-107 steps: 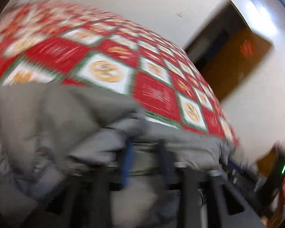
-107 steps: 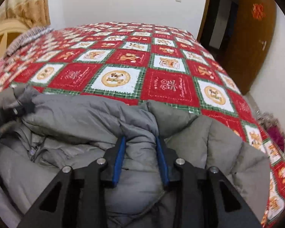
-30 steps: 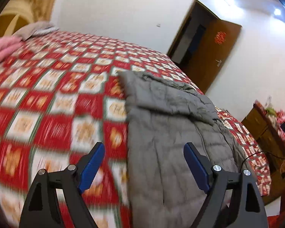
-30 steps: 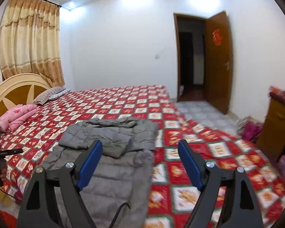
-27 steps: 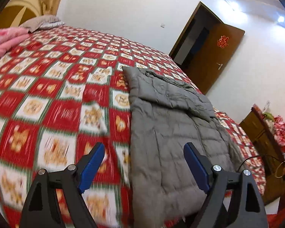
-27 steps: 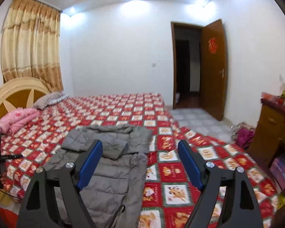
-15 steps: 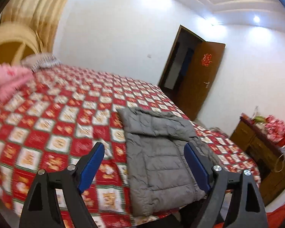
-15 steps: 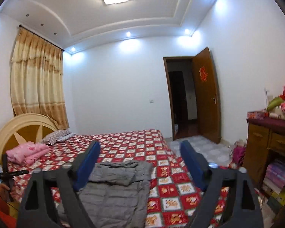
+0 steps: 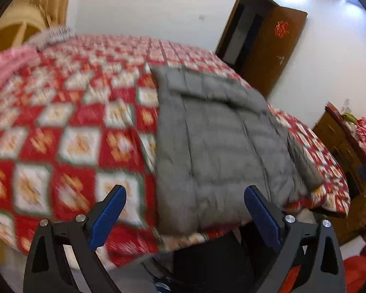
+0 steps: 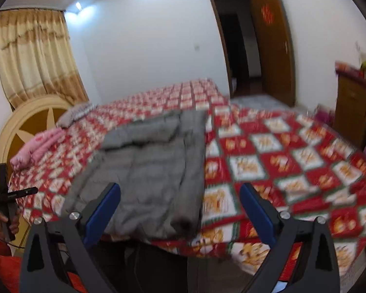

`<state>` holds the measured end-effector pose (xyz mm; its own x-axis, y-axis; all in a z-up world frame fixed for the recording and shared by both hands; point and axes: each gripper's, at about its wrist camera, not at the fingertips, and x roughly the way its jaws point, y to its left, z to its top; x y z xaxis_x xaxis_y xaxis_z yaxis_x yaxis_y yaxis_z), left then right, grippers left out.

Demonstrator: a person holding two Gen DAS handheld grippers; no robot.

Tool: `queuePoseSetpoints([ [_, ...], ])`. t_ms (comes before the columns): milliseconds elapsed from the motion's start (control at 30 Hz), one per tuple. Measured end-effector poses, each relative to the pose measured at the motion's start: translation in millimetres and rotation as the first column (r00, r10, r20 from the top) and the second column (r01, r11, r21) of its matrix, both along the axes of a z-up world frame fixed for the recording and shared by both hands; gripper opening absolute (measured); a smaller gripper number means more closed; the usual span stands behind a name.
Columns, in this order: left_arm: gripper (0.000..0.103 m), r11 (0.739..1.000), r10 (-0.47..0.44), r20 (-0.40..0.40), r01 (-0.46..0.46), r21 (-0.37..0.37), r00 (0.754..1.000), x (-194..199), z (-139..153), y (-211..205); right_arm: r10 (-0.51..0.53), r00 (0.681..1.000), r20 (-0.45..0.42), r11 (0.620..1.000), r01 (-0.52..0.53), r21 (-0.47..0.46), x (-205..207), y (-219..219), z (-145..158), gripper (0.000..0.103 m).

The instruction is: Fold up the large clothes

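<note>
Left hand-held gripper [image 9: 184, 196] and right hand-held gripper [image 10: 180, 194]: both spread wide, holding nothing, raised off the bed [image 9: 68, 131]. Grey puffer coat [image 9: 222, 146] folded flat on red patchwork bedspread [image 10: 280, 161], near the foot edge.

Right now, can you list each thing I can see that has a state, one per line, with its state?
grey coat: folded, lying flat on the bed, held by nothing
left gripper: jaws wide open, empty
right gripper: jaws wide open, empty
door: open
curtain: drawn shut
pink bedding: folded, near the headboard
</note>
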<state>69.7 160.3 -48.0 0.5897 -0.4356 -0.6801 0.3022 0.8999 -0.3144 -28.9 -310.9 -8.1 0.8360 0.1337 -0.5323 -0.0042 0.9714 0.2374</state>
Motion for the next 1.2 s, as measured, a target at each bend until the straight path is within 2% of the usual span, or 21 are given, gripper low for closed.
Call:
queuePoseSetpoints([
  [33,0.098,1.000,-0.009,-0.017,0.009,-0.017,1.000,1,-16,-2,0.008,0.999,-0.031,1.000,-0.009,-0.020,3,4,-12,0.100],
  [100,0.098,0.999,-0.010,-0.028,0.009,-0.036,1.000,-1,-29,-4,0.001,0.996,-0.089,0.996,-0.009,-0.088,13,12,-36,0.100],
  [167,0.098,0.998,-0.014,-0.060,0.010,-0.061,0.998,5,-45,-6,0.008,0.989,-0.150,0.994,-0.024,-0.104,26,16,-57,0.098],
  [267,0.098,0.994,-0.031,-0.141,0.017,-0.106,0.989,15,-68,-9,0.009,0.979,-0.204,0.995,-0.029,-0.092,30,15,-78,0.097],
  [467,0.097,0.970,-0.072,-0.226,0.016,-0.242,0.972,31,-92,-14,0.045,0.966,-0.254,0.998,-0.052,-0.019,42,15,-103,0.093],
  [567,0.097,0.951,-0.060,-0.235,-0.016,-0.308,0.970,34,-98,-9,0.073,0.958,-0.277,0.997,-0.067,0.032,50,16,-111,0.088],
  [633,0.096,0.930,-0.054,-0.227,-0.033,-0.365,0.972,32,-99,-2,0.075,0.959,-0.273,0.997,-0.069,0.034,53,17,-112,0.084],
  [667,0.091,0.926,-0.050,-0.223,-0.039,-0.376,0.973,30,-98,1,0.076,0.958,-0.277,0.997,-0.071,0.029,55,18,-112,0.081],
  [733,0.082,0.933,-0.043,-0.218,-0.038,-0.357,0.975,27,-97,3,0.090,0.947,-0.307,0.996,-0.085,0.030,61,22,-116,0.051],
  [800,0.069,0.941,-0.041,-0.209,-0.033,-0.337,0.977,24,-97,5,0.087,0.924,-0.371,0.996,-0.083,0.026,68,24,-128,0.040],
  [833,0.065,0.942,-0.042,-0.203,-0.029,-0.334,0.978,22,-97,7,0.083,0.918,-0.388,0.997,-0.078,0.028,70,24,-132,0.030],
  [900,0.039,0.937,-0.054,-0.185,-0.014,-0.349,0.981,17,-96,9,0.082,0.911,-0.405,0.996,-0.063,0.059,70,19,-139,0.023],
  [1033,0.032,0.934,-0.077,-0.156,0.016,-0.357,0.985,15,-90,8,0.103,0.927,-0.361,0.989,-0.057,0.137,56,10,-132,0.015],
  [1100,0.027,0.934,-0.096,-0.132,0.043,-0.355,0.987,13,-82,3,0.110,0.933,-0.343,0.987,-0.062,0.148,50,9,-125,0.013],
  [1200,0.023,0.911,-0.136,-0.102,0.084,-0.405,0.985,7,-69,5,0.141,0.940,-0.312,0.975,-0.077,0.210,37,2,-113,0.012],
])
